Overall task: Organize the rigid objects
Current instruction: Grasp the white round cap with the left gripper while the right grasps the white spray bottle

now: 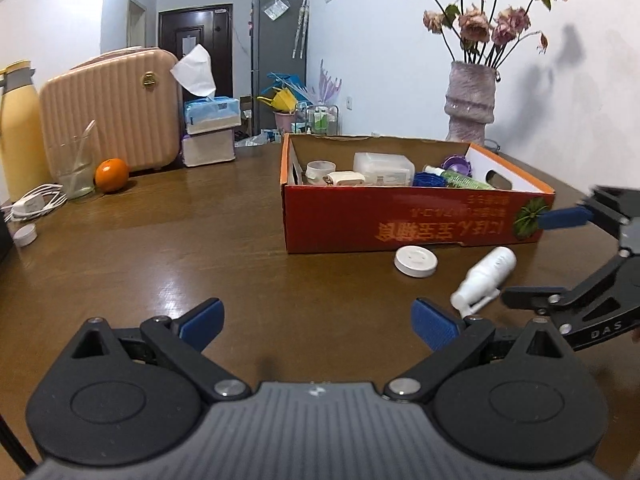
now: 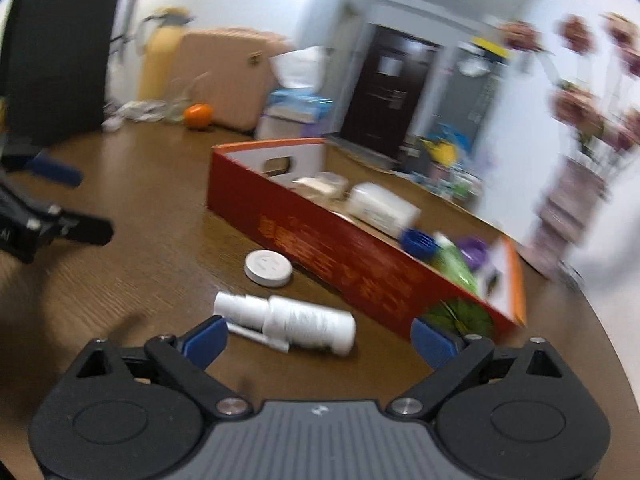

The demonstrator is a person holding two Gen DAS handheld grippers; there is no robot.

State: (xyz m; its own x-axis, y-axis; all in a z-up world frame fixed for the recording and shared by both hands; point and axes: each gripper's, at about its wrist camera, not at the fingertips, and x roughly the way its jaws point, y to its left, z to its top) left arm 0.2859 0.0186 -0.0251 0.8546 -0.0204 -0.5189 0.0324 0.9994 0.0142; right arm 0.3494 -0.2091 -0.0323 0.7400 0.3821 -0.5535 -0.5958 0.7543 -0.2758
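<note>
A white spray bottle (image 1: 486,276) (image 2: 296,322) lies on its side on the brown table, in front of a red cardboard box (image 1: 400,216) (image 2: 320,240). The box holds several small items. A white round disc (image 1: 416,262) (image 2: 267,268) lies flat beside the bottle, close to the box wall. My right gripper (image 2: 320,336) (image 1: 536,258) is open, low over the table, with the bottle lying between its blue pads (image 2: 206,340) and not pressed by them. My left gripper (image 1: 318,320) (image 2: 76,200) is open and empty, left of the bottle.
At the back left stand a pink suitcase (image 1: 116,112), a yellow flask (image 1: 18,128), a glass (image 1: 76,168), an orange (image 1: 111,175) and a tissue box (image 1: 210,114). A vase of dried flowers (image 1: 470,100) stands behind the box. A white charger and cable (image 1: 36,200) lie at the left edge.
</note>
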